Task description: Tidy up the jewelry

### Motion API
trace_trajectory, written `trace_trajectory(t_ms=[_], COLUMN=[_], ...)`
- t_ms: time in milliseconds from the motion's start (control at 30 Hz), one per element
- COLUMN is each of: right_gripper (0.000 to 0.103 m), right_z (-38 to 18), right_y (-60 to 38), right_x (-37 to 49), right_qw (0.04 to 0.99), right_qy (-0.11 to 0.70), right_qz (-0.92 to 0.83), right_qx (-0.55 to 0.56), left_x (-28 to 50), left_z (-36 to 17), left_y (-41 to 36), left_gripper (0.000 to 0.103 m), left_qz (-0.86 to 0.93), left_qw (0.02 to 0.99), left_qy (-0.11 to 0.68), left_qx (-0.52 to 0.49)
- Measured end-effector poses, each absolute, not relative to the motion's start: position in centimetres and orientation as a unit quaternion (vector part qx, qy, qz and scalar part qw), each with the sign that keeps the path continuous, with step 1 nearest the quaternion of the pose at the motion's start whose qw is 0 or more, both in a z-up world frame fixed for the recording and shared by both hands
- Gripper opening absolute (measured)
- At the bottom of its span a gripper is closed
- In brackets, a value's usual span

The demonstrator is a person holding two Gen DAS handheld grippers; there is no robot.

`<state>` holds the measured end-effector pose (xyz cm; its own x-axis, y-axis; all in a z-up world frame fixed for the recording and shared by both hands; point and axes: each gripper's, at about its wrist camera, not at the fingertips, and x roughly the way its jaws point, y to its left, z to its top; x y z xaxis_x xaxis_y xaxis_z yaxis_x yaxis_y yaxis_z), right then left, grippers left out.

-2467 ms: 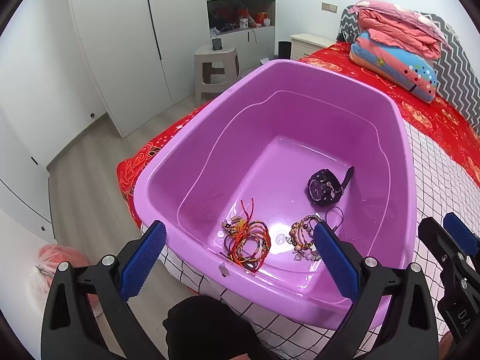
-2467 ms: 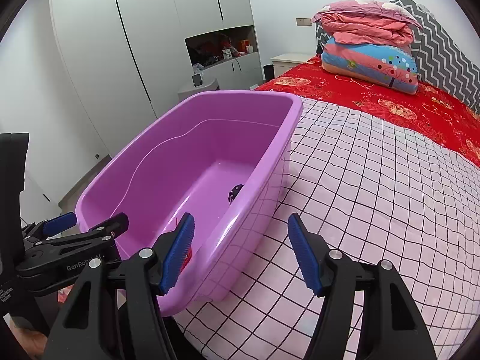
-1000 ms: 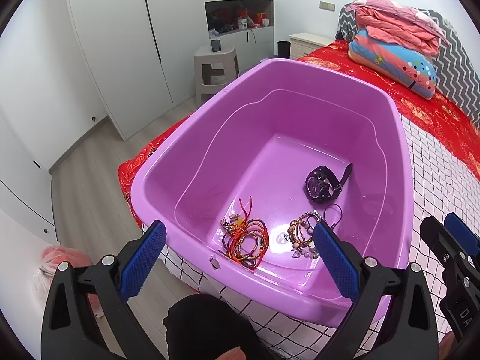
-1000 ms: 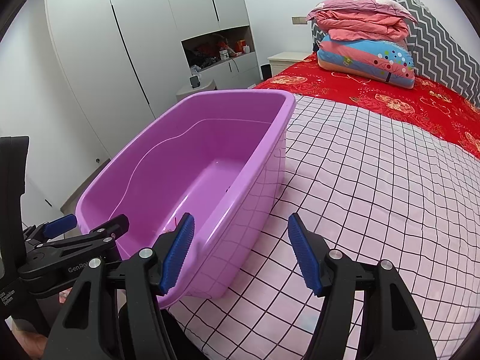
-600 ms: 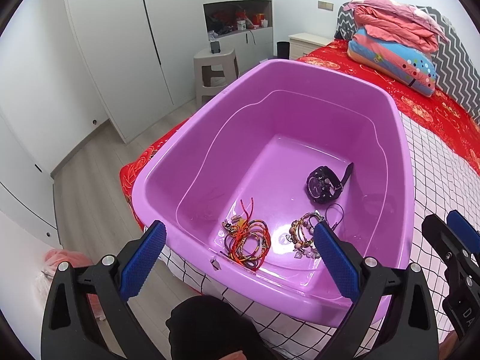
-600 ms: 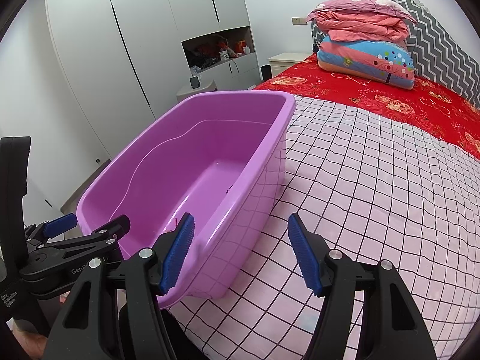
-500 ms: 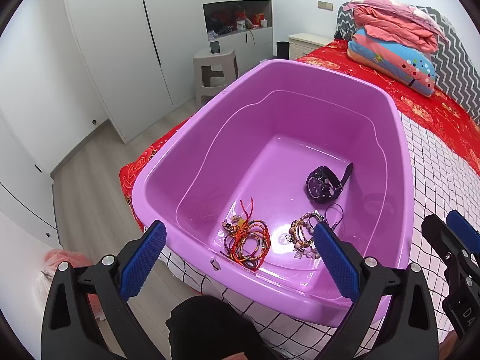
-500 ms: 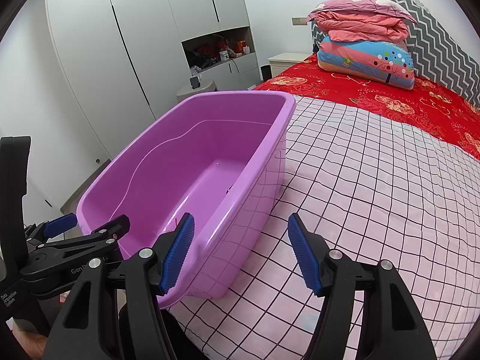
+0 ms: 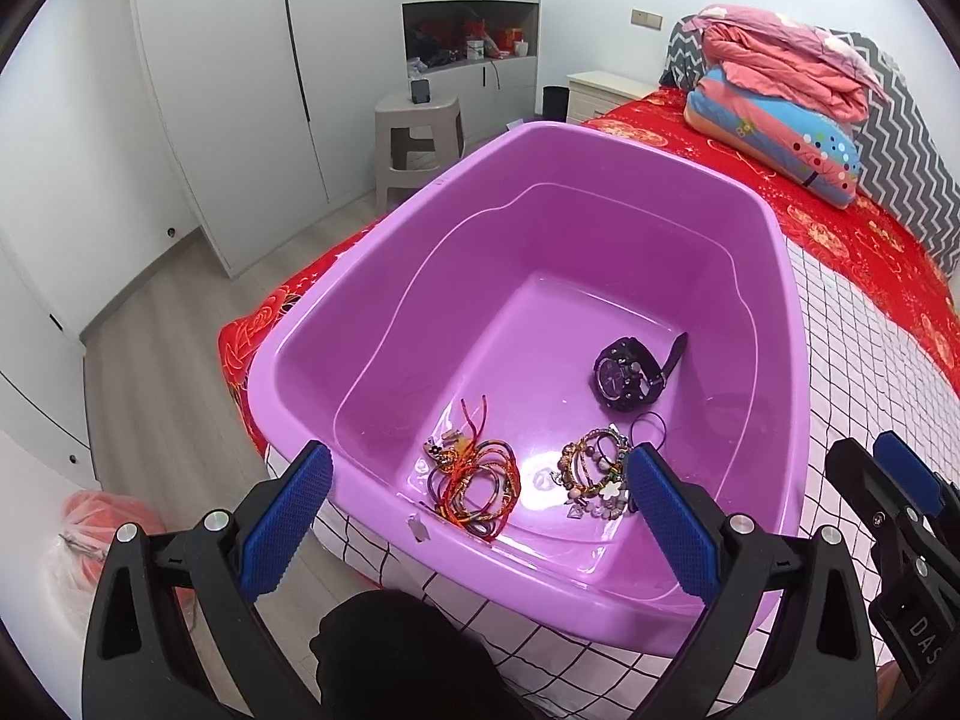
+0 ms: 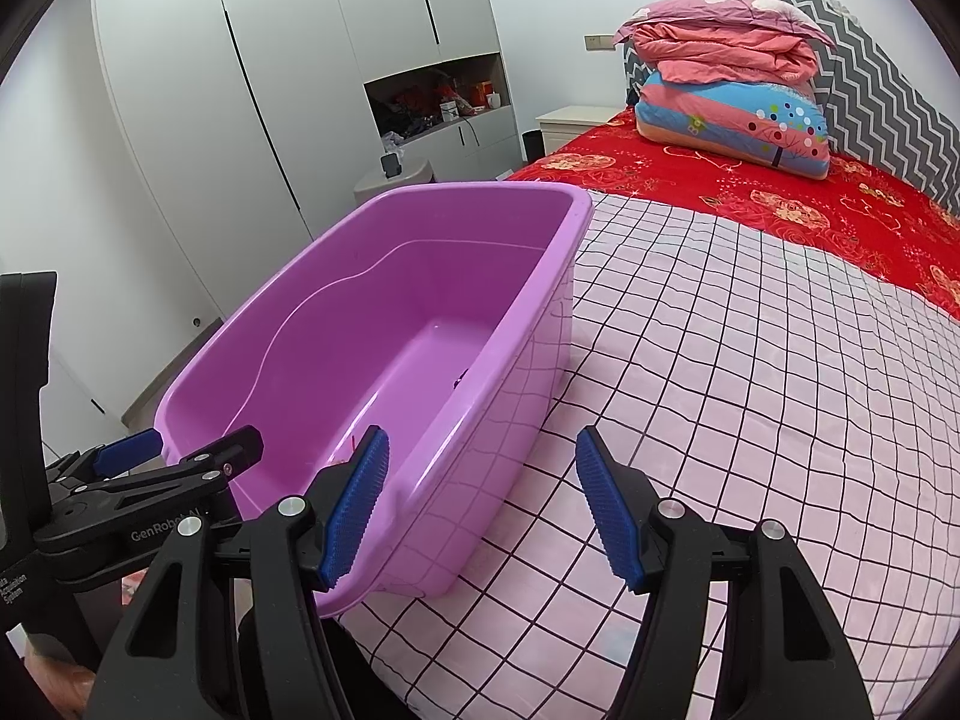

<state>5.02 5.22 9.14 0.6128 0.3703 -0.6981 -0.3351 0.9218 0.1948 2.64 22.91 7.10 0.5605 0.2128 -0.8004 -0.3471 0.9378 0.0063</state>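
Observation:
A purple plastic tub (image 9: 336, 324) stands on the bed's checked sheet and also shows in the right wrist view (image 10: 564, 276). On its floor lie a black wristwatch (image 9: 627, 379), a tangle of red and orange cord bracelets (image 9: 477, 483) and a cluster of beaded bracelets (image 9: 591, 471). My left gripper (image 9: 474, 516) is open and empty, held above the tub's near rim. My right gripper (image 10: 483, 504) is open and empty, just right of the tub's near corner, over the sheet. The jewelry is hidden by the tub wall in the right wrist view.
The pink checked sheet (image 10: 750, 372) spreads to the right of the tub, with a red quilt (image 10: 750, 192) and folded bedding (image 10: 726, 96) beyond. White wardrobes (image 9: 228, 90) and a grey stool (image 9: 417, 132) stand across the floor. The bed's edge drops left of the tub.
Both grippers have drifted back slightly from the tub since 2.5 s ago. The jewelry in the tub has not moved. Both grippers stayed open.

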Motion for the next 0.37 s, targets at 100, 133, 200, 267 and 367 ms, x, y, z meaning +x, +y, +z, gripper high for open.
trace_trajectory(t_ms=[100,133,200,267,367], right_gripper=[0.062,0.062,0.062,0.062,0.062], right_z=[9.17,9.17,9.16,9.17,9.14], right_y=[5.16,5.17,5.19,5.12,5.20], right_x=[5.00,5.01,5.01,4.98,5.02], right_qw=[0.898,0.898,0.898,0.898,0.898], right_qy=[0.394,0.394,0.393,0.394,0.394], right_qz=[0.196,0.196,0.196,0.196,0.196], right_qx=[0.022,0.023,0.023,0.022,0.022], left_x=[2.72,2.78,2.81,2.84,2.79], left_z=[7.10,7.06,6.94,6.88,6.89], left_y=[22.95,23.03,23.03,23.13,23.18], left_gripper=[0.097,0.097,0.097,0.097,0.097], left_qz=[0.166,0.166,0.172,0.174,0.174], left_qw=[0.876,0.875,0.873,0.872,0.873], left_qy=[0.446,0.447,0.450,0.451,0.450], left_qx=[-0.075,-0.076,-0.074,-0.074,-0.073])
